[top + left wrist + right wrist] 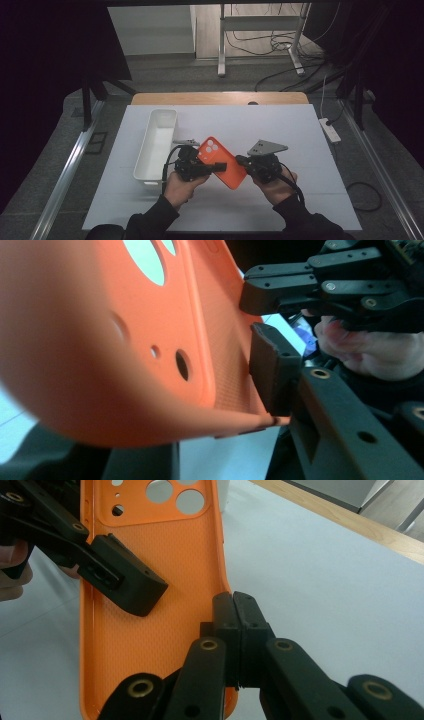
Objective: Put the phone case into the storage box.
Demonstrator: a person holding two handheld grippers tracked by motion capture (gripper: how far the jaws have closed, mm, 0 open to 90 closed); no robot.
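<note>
High view: orange case [222, 162] held above white mat [280, 145], between both grippers, just right of white bin [156, 144]; left gripper [216, 168] clamped across case's left edge; right gripper [241, 160] at case's right edge.

Right gripper view: own jaws pressed together on thin side wall of case [150, 615], right gripper [233, 625] clenched on that rim; left gripper's pad lying on textured inner face.

Left gripper view: case [100, 340] close to lens, pinched by own jaw at rim; inner side of grip hidden, though hold appears firm.

Risks, as judgement:
- Soft wall flexing under opposed pull; likely cause: hands drawing apart or twisting out of step.
- Slip from right grip; cause: narrow bite on rim alone.
- Drop to mat on early release of either side; cause: remaining hold off-centre, case swinging down.
- Jaw collision; cause: both grippers close together over case.
</note>
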